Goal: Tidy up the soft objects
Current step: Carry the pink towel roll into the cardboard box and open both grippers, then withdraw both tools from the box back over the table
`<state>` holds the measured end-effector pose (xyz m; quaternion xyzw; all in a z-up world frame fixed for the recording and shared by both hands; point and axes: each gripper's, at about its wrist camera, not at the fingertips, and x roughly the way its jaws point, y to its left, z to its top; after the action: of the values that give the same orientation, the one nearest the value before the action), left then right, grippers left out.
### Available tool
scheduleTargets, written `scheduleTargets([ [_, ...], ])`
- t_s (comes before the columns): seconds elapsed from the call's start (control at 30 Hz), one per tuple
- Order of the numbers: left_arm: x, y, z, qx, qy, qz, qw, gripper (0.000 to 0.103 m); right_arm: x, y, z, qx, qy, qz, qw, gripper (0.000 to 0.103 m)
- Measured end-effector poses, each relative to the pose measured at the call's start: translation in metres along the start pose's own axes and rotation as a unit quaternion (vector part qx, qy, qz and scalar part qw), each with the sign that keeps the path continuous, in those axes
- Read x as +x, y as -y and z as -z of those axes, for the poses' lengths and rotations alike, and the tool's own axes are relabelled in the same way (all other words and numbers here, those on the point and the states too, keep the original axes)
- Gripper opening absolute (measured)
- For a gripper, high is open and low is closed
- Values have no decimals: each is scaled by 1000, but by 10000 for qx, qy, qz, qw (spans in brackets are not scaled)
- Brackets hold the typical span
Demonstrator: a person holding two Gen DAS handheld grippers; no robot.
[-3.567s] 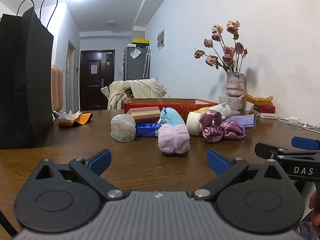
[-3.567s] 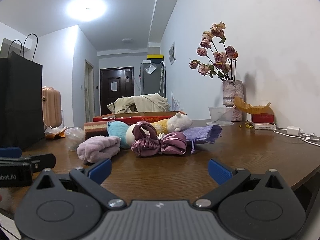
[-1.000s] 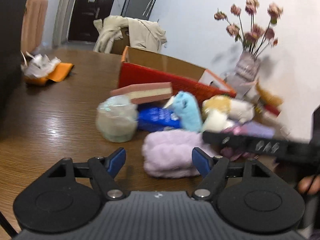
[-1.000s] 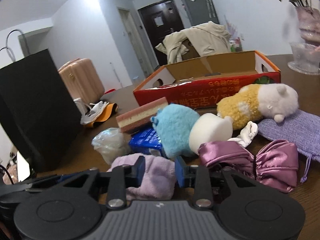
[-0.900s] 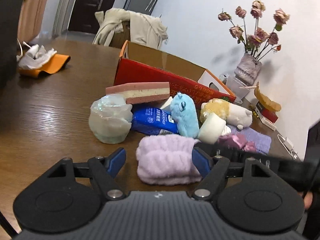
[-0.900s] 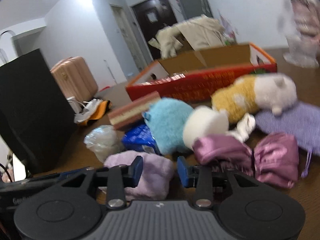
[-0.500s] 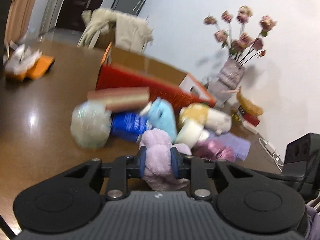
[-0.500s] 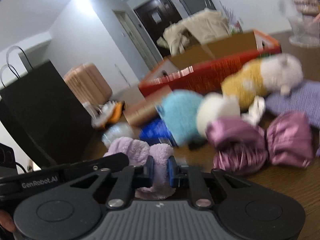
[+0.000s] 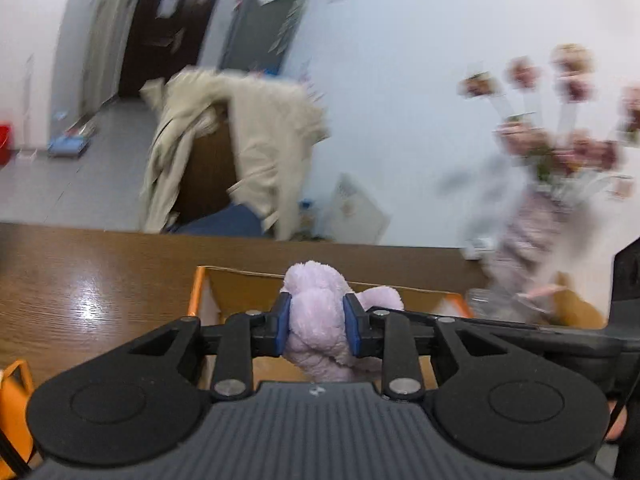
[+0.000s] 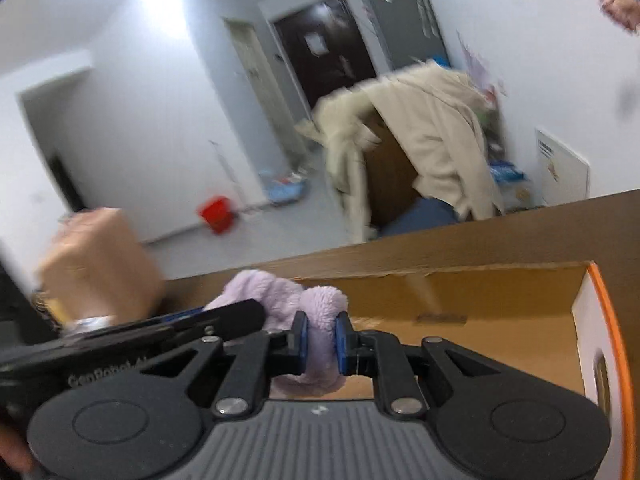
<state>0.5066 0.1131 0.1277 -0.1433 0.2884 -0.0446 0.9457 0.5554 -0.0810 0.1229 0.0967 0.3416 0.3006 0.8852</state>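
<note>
Both grippers hold the same fluffy lilac towel roll [image 9: 316, 300], which also shows in the right wrist view [image 10: 288, 296]. My left gripper [image 9: 316, 326] is shut on one end. My right gripper [image 10: 320, 340] is shut on the other end. The roll hangs above the open cardboard box with orange-edged walls [image 9: 240, 280], whose brown inside [image 10: 480, 300] lies under and ahead of it. The left gripper's body crosses the left of the right wrist view. The other soft objects are out of view.
The brown wooden table [image 9: 100, 272] runs behind and left of the box. A chair draped with a beige coat [image 9: 240, 152] stands beyond the table's far edge. A blurred vase of dried flowers [image 9: 532, 216] stands at the right. A pink suitcase [image 10: 96, 260] is at the left.
Both grippers closed on the lilac towel roll, lifted it off the table and carried it forward over the open box. The pile of soft objects has dropped out of view.
</note>
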Motion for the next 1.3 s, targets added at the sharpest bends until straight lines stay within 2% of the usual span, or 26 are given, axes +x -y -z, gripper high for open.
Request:
scheduleTargets([
  [0.03, 25, -7, -3, 45, -145, -79, 9999, 28, 25, 7, -4, 23, -136, 116, 9998, 14],
  [0.07, 47, -13, -4, 69, -294, -311, 9991, 29, 48, 15, -7, 39, -236, 245, 9994, 14],
  [0.13, 72, -21, 2, 316, -423, -852, 9950, 36, 91, 31, -3, 196, -590, 231, 9978, 17],
  [0.17, 77, -24, 4, 384, -428, -1028, 9930, 46, 103, 38, 1, 318, -631, 299, 9971, 20],
  [0.23, 77, -29, 8, 355, -424, -938, 9941, 53, 116, 49, 1, 599, -876, 295, 9939, 22],
  [0.27, 74, -30, 9, 318, -355, -847, 9953, 61, 115, 52, 1, 679, -795, 217, 9943, 23],
  [0.37, 71, -27, 14, 341, -362, -857, 9951, 61, 109, 54, 0, 677, -597, 228, 9957, 27],
  [0.5, 56, -20, 15, 383, 36, -1014, 9941, 62, 100, 47, -2, 562, -524, 502, 9958, 34],
  [0.53, 50, -20, 13, 318, 1, -1003, 9944, 62, 94, 44, -3, 488, -436, 592, 9961, 35],
  [0.6, 28, -16, 6, 171, 91, -834, 9963, 63, 68, 33, -10, 328, -246, 719, 9966, 40],
  [0.7, -24, 3, -3, 258, 510, -732, 9957, 70, 13, 14, -23, 183, 72, 790, 9967, 48],
  [0.73, -43, 12, -4, 324, 635, -714, 9949, 70, -4, 9, -27, 133, 196, 783, 9967, 53],
  [0.77, -63, 21, -4, 382, 738, -673, 9943, 72, -26, 4, -30, 89, 350, 790, 9962, 65],
  [0.8, -78, 27, -3, 436, 810, -624, 9938, 75, -50, -2, -29, 46, 497, 817, 9954, 73],
  [0.93, -150, 55, 19, 649, 1202, -448, 9896, 82, -136, -22, -7, -275, 886, 889, 9917, 79],
  [1.07, -207, 75, 64, 963, 1372, -452, 9848, 90, -206, -41, 44, -605, 1161, 936, 9870, 88],
  [1.17, -247, 92, 115, 1489, 1814, -746, 9692, 99, -248, -54, 102, -980, 1472, 942, 9797, 90],
  [1.23, -271, 101, 154, 1761, 2100, -813, 9583, 103, -270, -62, 146, -1189, 1714, 982, 9730, 91],
  [1.3, -291, 103, 192, 1761, 2258, -725, 9554, 103, -288, -69, 188, -1320, 1911, 1054, 9669, 97],
])
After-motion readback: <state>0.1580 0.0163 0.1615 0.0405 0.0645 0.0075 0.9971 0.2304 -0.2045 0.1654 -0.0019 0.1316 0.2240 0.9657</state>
